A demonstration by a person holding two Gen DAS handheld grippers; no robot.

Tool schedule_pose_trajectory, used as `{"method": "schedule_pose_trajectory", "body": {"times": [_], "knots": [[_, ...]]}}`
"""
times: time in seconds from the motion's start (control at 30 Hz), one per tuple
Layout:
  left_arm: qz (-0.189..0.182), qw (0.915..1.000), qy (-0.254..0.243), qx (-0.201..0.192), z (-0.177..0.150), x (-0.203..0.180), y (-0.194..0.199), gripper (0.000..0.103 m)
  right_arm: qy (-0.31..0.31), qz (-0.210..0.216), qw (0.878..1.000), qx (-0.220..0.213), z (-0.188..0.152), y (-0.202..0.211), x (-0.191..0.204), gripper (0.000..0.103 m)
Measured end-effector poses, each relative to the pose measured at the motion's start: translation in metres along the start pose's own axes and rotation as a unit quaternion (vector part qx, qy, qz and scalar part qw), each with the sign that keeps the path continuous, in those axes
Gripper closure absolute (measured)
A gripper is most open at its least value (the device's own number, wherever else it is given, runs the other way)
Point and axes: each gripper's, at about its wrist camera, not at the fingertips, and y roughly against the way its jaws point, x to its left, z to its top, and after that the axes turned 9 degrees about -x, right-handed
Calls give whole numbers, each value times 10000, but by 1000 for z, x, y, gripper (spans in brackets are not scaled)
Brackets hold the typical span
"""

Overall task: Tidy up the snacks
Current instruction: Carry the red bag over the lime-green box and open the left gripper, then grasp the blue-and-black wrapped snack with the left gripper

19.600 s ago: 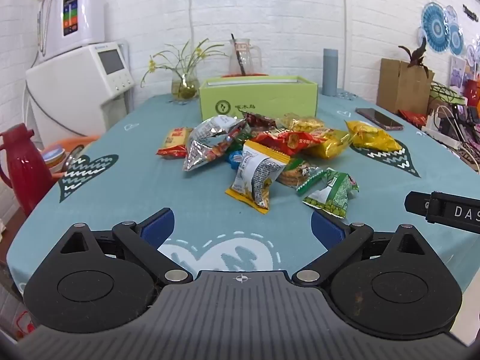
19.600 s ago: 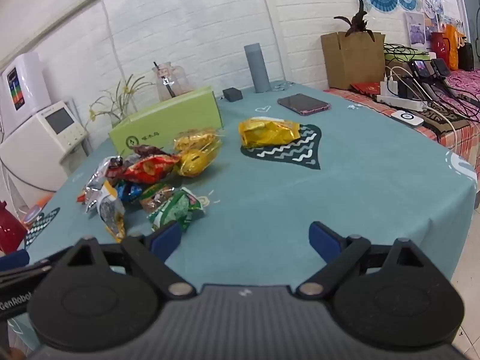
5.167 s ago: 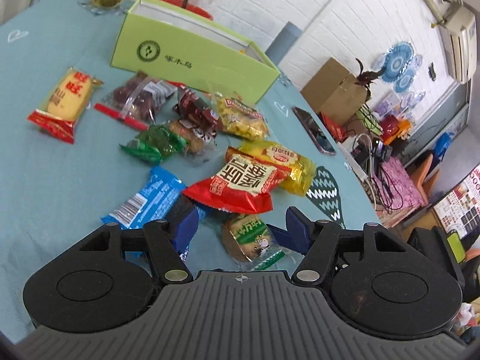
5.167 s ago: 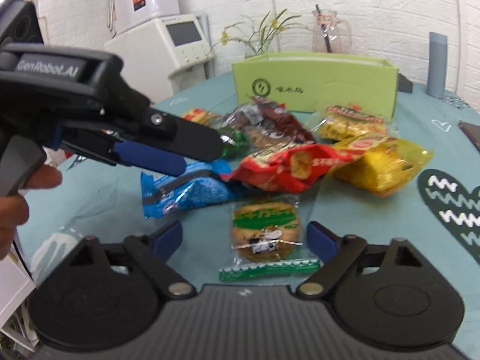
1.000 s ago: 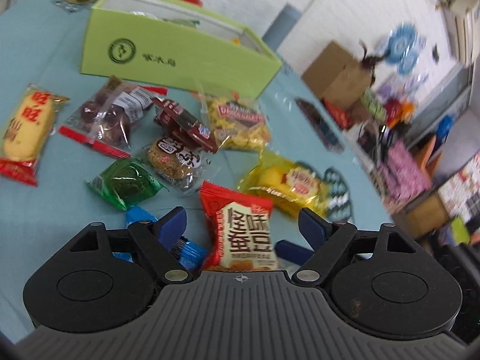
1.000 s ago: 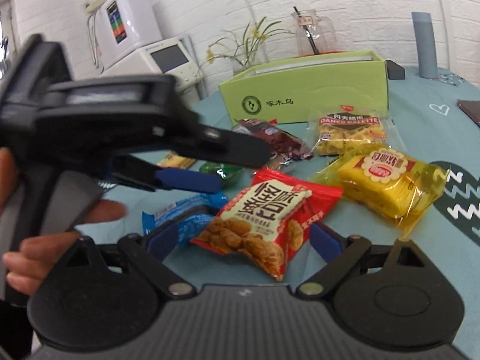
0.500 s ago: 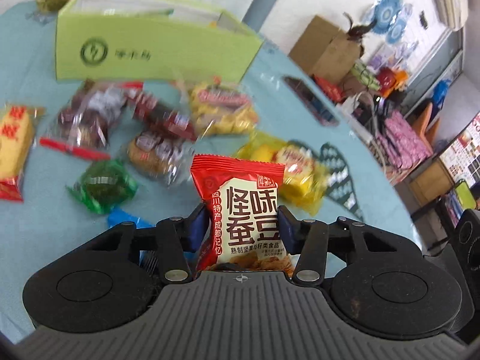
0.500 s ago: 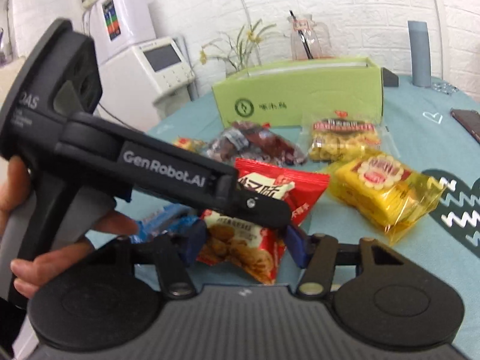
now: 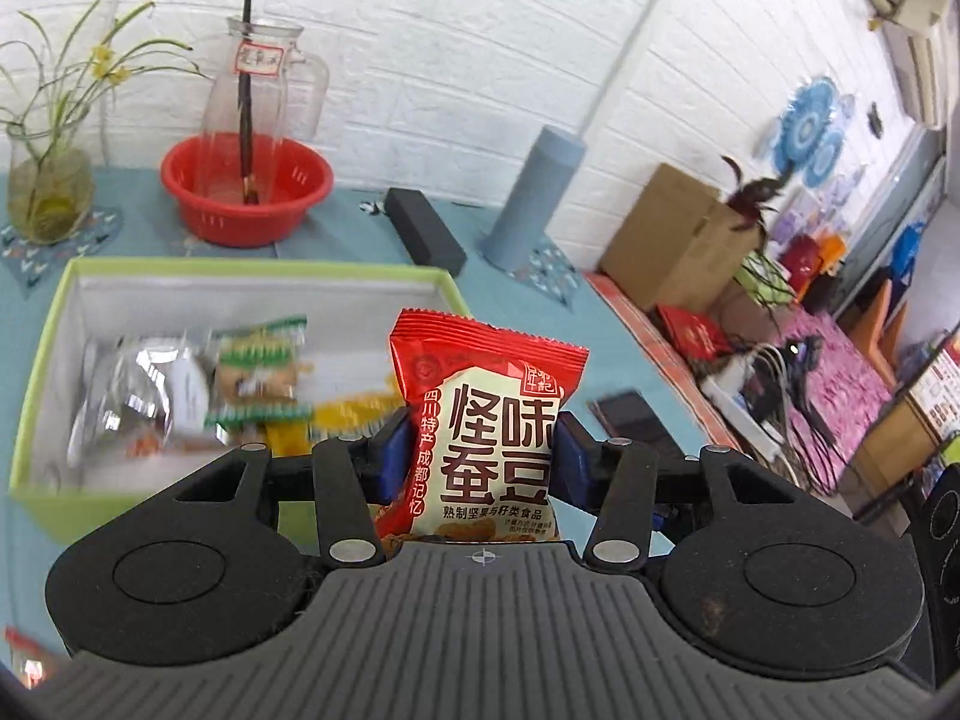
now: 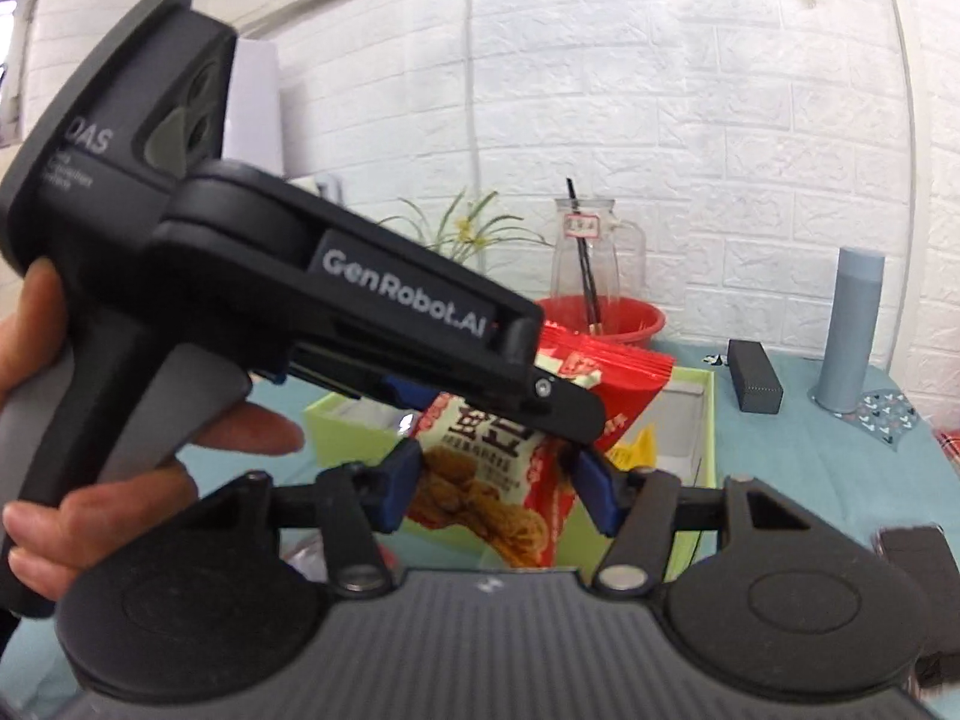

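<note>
A red snack packet (image 9: 489,384) with white Chinese lettering stands upright between the blue pads of my left gripper (image 9: 483,459), which is shut on it. Behind it lies the open green box (image 9: 36,360), holding several packets (image 9: 258,378). In the right wrist view the same packet (image 10: 606,378) hangs in front of the green box (image 10: 336,414). My right gripper (image 10: 498,486) has its pads against the packet's lower part, and its jaws are opening. The left gripper's upper finger (image 10: 420,324) crosses that view, held by a hand (image 10: 60,510).
Behind the box stand a red basin (image 9: 246,192) with a glass jug (image 9: 258,78), a plant vase (image 9: 48,192), a black case (image 9: 426,234) and a blue-grey cylinder (image 9: 534,198). A phone (image 9: 630,414) lies right; a cardboard box (image 9: 666,240) stands beyond.
Both grippers closed on the red packet, lifted it off the table and carried it toward the green box, whose inside now shows from above.
</note>
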Motion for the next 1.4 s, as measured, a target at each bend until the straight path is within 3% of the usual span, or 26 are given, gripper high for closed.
{"method": "schedule_pose_trajectory", "body": {"times": [0.23,0.33,0.53,0.63,0.77,0.83,0.9,1.1,1.2,1.27,1.4], "knots": [[143,9993,240,241,32,31,-86,71,-255,48,9987,428,10,-82,-58,41],[125,9993,319,124,33,44,-95,61,-332,6,9984,454,2,-96,-69,32],[53,9985,98,-535,34,36,-35,46,-599,-2,9982,87,4,-53,-71,27],[36,9962,-87,-864,22,22,11,38,-568,-84,9982,-164,5,-17,-58,14],[-37,9943,-190,-1046,-10,8,70,36,-352,-100,9984,-436,-2,40,-24,9],[3,9939,-199,-1087,-33,6,97,33,-297,-56,9984,-481,-11,63,-6,1],[164,9934,-265,-1105,-60,5,123,32,-265,39,9986,-466,-23,81,14,1],[887,9911,-262,-962,-140,24,177,28,-438,423,9981,7,-73,103,72,1],[1189,9906,-103,-661,-183,42,193,28,-738,522,9951,406,-108,109,96,1],[1156,9923,72,-430,-207,55,199,28,-953,623,9915,630,-127,114,110,1],[678,9969,395,-62,-225,75,197,30,-1181,1062,9823,994,-145,111,141,1]]}}
